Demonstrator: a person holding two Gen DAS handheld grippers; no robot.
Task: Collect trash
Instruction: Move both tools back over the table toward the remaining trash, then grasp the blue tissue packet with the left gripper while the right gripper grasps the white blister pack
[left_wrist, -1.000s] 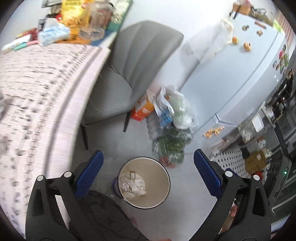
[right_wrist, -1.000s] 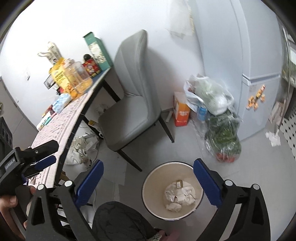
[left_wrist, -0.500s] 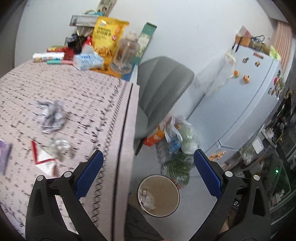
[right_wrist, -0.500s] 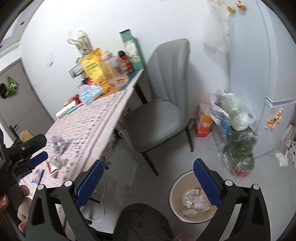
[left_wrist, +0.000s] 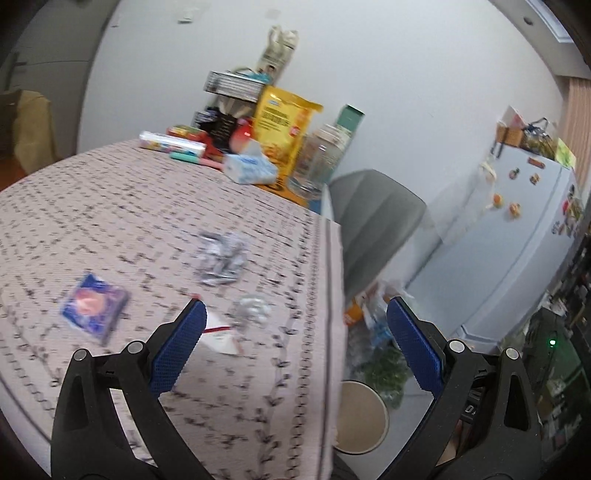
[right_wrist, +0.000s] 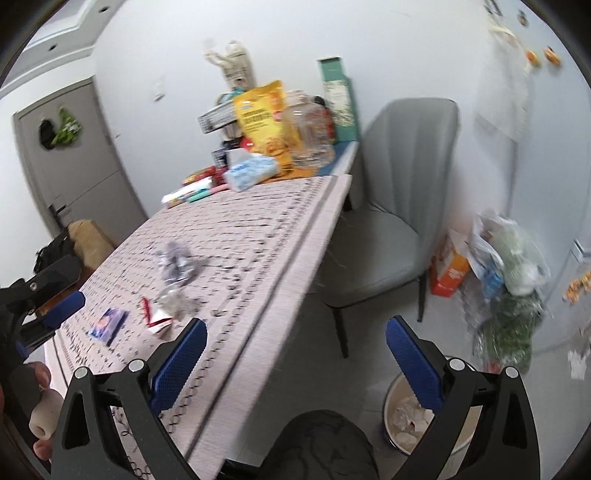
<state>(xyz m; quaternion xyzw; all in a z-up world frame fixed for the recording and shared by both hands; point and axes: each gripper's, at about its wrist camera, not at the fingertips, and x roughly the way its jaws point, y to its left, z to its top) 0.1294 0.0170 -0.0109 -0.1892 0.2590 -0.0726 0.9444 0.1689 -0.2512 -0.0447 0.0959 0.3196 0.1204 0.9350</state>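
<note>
Crowding the upper middle of both views, at the far end of the patterned pink tablecloth (left_wrist: 110, 221): yellow snack bag (left_wrist: 284, 129), clear glass jar (left_wrist: 317, 162), pale blue tissue pack (left_wrist: 251, 168), tall green carton (right_wrist: 338, 99). Grey padded chair (right_wrist: 391, 229) tucked against the table's far corner, centre right in the right wrist view; white fridge with magnets (left_wrist: 517, 236) at the right edge of the left wrist view, bagged groceries (right_wrist: 506, 277) heaped on the floor beside it.

Left gripper (left_wrist: 293, 345) spread wide, nothing between the blue pads, hanging over the table edge. Right gripper (right_wrist: 295, 356) likewise wide apart and empty.

Scattered on the cloth, lower left of centre, motion-blurred: crumpled silver foil wrapper (left_wrist: 221, 256), small clear crumpled wad (left_wrist: 253, 312), white-and-red torn packet (left_wrist: 221, 334) just beside it, blue-purple flat sachet (left_wrist: 94, 308) apart to the left. Round beige waste bin (right_wrist: 424, 417) on the floor at lower right, white crumpled paper inside.
</note>
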